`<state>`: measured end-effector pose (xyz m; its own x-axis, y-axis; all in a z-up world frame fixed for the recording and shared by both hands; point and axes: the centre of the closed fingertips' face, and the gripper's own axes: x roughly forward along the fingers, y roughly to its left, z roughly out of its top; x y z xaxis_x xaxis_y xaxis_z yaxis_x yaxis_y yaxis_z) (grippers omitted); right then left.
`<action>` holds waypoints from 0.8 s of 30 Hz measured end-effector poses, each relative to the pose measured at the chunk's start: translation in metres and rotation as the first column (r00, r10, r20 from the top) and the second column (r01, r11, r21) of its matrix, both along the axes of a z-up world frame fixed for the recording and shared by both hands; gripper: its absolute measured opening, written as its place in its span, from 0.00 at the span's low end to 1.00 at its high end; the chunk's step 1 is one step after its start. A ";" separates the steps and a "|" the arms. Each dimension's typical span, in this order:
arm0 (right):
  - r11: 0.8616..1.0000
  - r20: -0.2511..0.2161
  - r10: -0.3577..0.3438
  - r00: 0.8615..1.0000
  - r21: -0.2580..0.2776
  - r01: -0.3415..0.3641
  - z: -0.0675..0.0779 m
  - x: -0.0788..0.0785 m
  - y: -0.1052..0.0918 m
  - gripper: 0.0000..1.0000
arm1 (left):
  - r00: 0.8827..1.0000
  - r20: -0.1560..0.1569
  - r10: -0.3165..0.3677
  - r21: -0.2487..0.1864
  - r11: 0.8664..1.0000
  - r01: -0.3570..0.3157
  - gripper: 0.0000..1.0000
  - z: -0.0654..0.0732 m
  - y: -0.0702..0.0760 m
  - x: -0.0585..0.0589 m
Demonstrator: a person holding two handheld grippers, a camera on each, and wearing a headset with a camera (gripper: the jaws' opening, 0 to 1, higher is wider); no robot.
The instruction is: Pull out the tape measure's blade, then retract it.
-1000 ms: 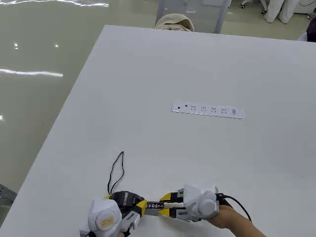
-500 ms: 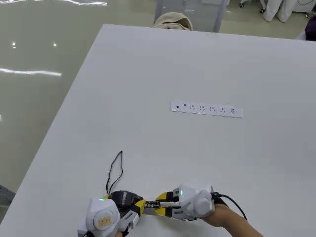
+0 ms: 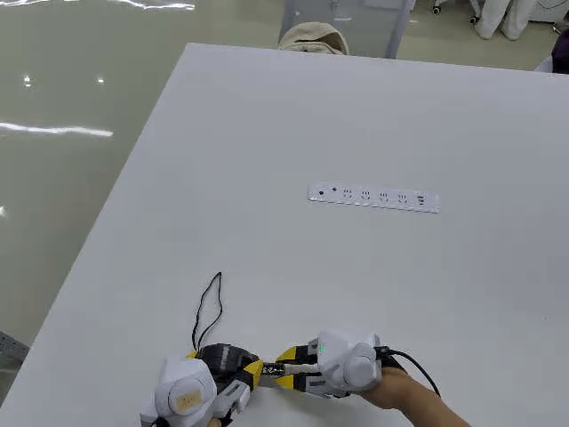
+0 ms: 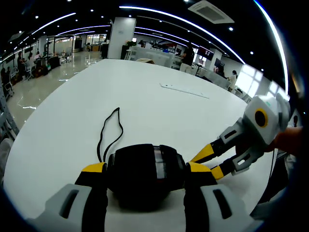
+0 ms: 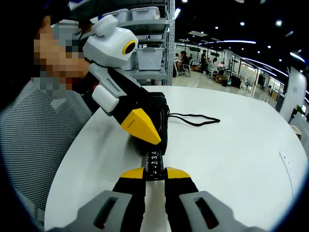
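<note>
The black tape measure rests on the white table near its front edge. My left gripper is shut on its case, with a yellow fingertip on each side. A short length of black, numbered blade sticks out of the case toward the right. My right gripper is shut on the blade's end. In the head view the left gripper and right gripper sit close together, tips almost meeting over the blade. The case's black wrist cord lies looped on the table behind it.
A white power strip lies mid-table, well beyond the grippers. The table's left edge drops to a glossy floor. A beige chair back stands at the far edge. The person's body is just behind the left gripper.
My right gripper has moved left toward the case, and the exposed length of blade has become shorter. The left gripper and the case have stayed put.
</note>
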<state>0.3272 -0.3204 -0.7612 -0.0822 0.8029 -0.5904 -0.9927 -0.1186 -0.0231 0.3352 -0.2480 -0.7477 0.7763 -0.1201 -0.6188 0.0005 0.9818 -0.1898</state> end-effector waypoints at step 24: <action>1.000 -0.006 0.006 1.000 0.001 -0.006 -0.003 -0.002 0.011 0.13 | 1.000 0.003 0.003 -0.005 1.000 -0.003 0.61 0.000 0.000 0.000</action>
